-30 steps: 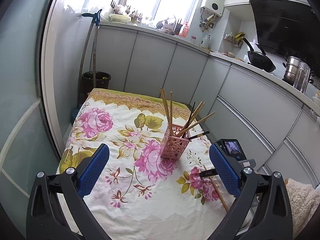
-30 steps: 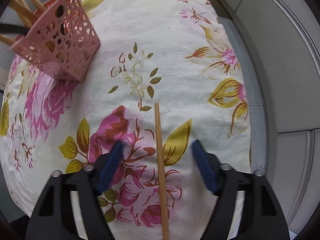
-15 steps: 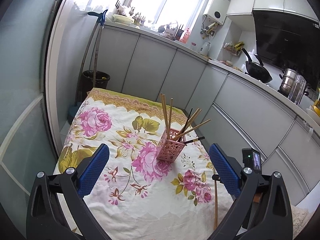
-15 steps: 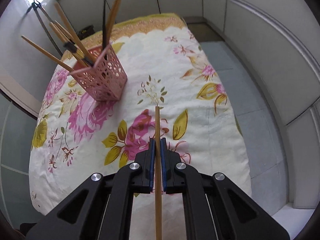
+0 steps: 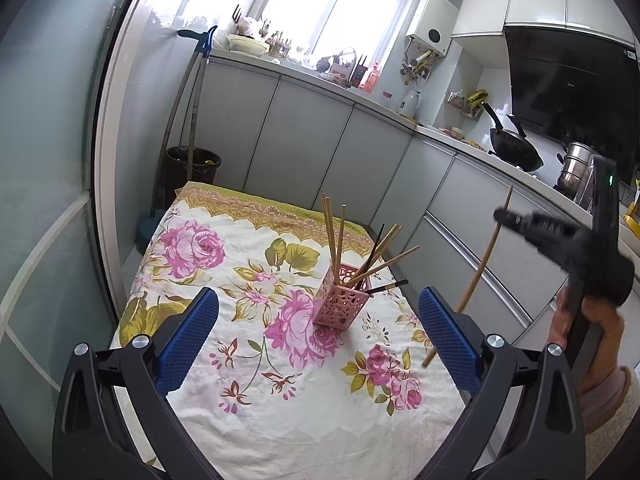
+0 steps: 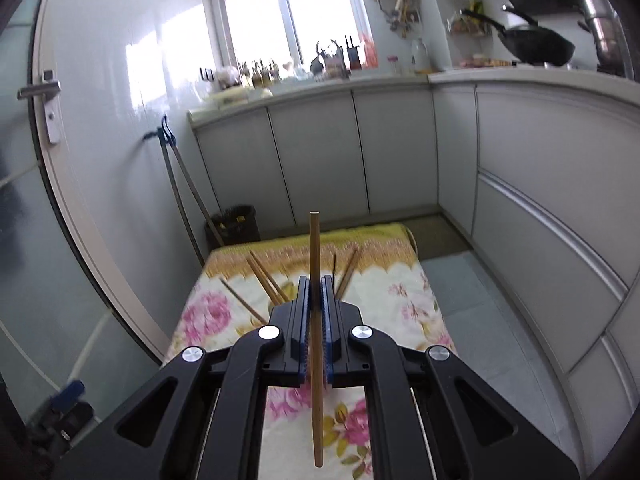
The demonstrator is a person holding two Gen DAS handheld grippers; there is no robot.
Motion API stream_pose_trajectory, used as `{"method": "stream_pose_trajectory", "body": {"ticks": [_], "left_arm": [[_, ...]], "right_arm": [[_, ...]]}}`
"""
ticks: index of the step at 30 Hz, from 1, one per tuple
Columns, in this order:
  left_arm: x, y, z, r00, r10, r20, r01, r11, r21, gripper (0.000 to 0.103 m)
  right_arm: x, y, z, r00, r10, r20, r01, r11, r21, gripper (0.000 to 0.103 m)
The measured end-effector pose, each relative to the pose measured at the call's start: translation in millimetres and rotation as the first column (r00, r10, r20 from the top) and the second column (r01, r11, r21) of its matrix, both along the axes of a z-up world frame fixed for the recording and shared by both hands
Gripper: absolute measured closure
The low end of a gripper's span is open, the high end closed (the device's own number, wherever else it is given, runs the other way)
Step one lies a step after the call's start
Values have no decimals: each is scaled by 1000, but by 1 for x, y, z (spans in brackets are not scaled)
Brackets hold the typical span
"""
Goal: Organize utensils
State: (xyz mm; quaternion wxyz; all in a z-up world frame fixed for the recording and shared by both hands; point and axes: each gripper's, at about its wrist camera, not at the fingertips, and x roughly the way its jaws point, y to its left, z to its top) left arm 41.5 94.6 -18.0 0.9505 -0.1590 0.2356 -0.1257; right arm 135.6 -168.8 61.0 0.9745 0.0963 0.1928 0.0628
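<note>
Chopstick (image 6: 315, 264) clamped in right tool (image 6: 315, 292), tilted above table

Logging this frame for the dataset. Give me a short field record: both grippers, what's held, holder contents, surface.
right gripper: jaws shut on a wooden chopstick, lifted clear of the table
left gripper: jaws open, nothing between them
holder: pink lattice holder upright on the cloth, several wooden and dark chopsticks standing in it
surface: floral tablecloth, no loose chopstick seen on it
</note>
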Motion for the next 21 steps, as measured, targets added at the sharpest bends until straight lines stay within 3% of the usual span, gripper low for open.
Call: {"method": "stream_pose_trajectory", "body": {"ticks": [4, 8, 12, 16, 21], "left_arm": [[2, 3, -1, 1000, 9, -3, -9, 1000, -5, 7], [3, 5, -2, 1000, 19, -6, -19, 1000, -4, 7], [4, 10, -4, 1000, 23, -15, -23, 1000, -1, 7], [6, 13, -6, 999, 22, -28, -22, 1000, -2, 7], [9, 14, -7, 999, 16, -33, -16, 1000, -4, 7]], "right_arm": [[23, 18, 40, 992, -24, 126, 24, 1000, -3, 97], [49, 31, 49, 976, -67, 209, 68, 998, 3, 97], [64, 36, 33, 965, -106, 238, 107, 994, 12, 97], [83, 43, -14, 964, -143, 223, 143, 990, 17, 97], [99, 51, -49, 968, -152, 197, 159, 987, -19, 97]]}}
